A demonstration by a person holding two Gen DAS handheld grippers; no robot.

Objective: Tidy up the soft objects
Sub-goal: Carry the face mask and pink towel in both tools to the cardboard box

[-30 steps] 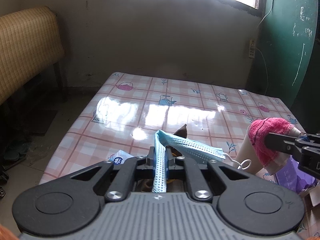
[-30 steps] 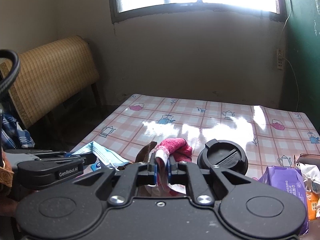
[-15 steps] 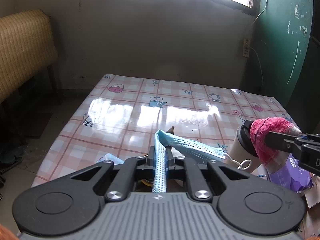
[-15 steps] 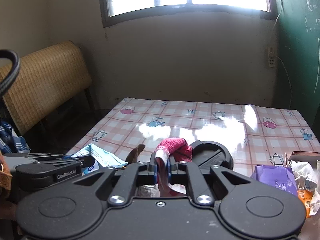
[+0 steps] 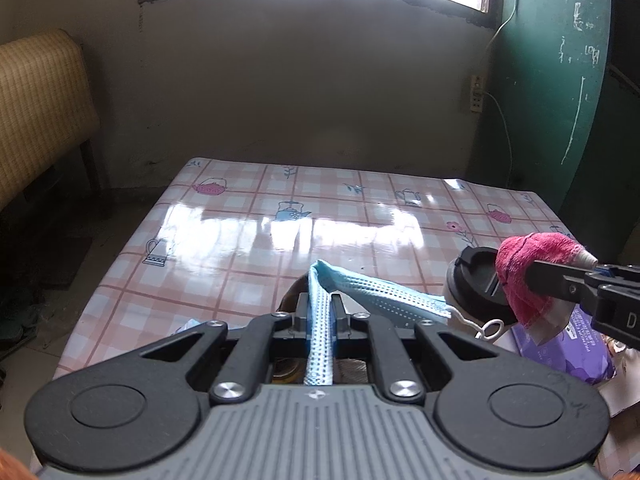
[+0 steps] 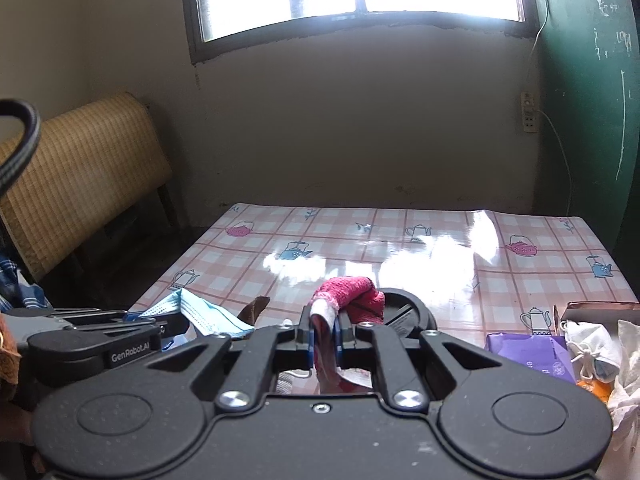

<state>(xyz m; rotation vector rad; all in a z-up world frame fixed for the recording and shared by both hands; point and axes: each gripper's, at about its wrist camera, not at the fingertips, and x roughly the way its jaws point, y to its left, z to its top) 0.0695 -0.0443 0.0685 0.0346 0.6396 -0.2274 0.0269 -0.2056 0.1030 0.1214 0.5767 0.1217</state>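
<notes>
A: What does each hand carry, taking the black-lidded cup [image 5: 478,286] as the landmark?

B: The left tongs [image 5: 321,312] are closed down narrow on a blue face mask [image 5: 360,286]. One folded end is pinched between the pads; the rest trails off to the right toward the cup, with its white ear loop [image 5: 486,328] dangling just beside the cup's wall. The right tongs [image 6: 323,334] are likewise clamped tight, on a pink cloth [image 6: 352,296], which bunches up over the fingertips directly in front of the cup lid.

A: And the relation that the next move depends on?

B: Both soft things are off the tabletop [image 5: 248,240], held above its near edge. The mask's long axis runs from the left tongs toward the cup. To the right of the cup lies a purple tissue pack [image 6: 528,354], and beyond that an open box [image 6: 596,308] already holding white cloths and what looks like another mask. In my judgement that box is the likely place for soft things, so the right hand, being on the cup's box side, is the nearer; the left must cross over the cup.

A: Any hazard?

B: Probably the trailing loop catching on the cup.
</notes>
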